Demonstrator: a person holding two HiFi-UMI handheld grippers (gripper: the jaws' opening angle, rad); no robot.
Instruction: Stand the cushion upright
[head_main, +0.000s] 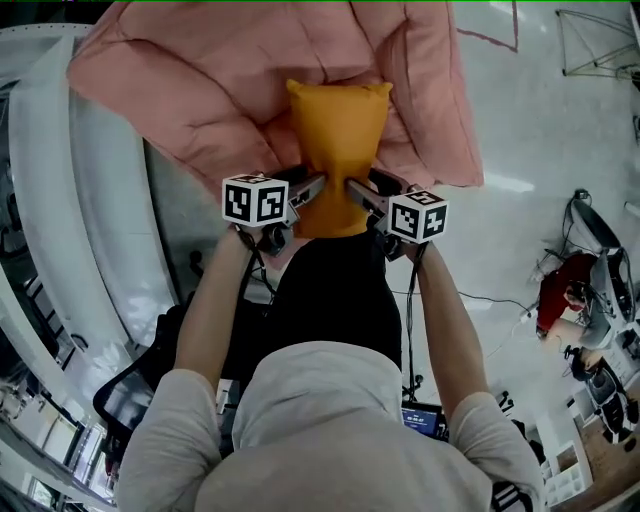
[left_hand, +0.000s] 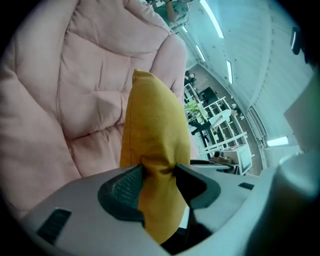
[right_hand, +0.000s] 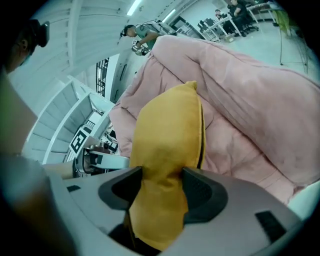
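Two grippers meet at the lower end of the mustard-yellow cushion (head_main: 338, 130) in the head view. The left gripper (head_main: 312, 187) pinches its lower left edge and the right gripper (head_main: 358, 192) its lower right. The cushion's top corners lie over the pink quilt (head_main: 190, 80), which spreads out behind it. Gripping low on both sides probably lets the far end pivot up against the quilt.

In the left gripper view, the jaws are clamped on a gathered fold of the cushion's fabric. The cushion's body rises edge-on in front of the quilt.

In the right gripper view, the jaws likewise squeeze a bunched fold, and the dark seam along the cushion's edge faces the quilt just behind. The cushion looks close to upright, but seems carried by the two grips rather than resting on its own.
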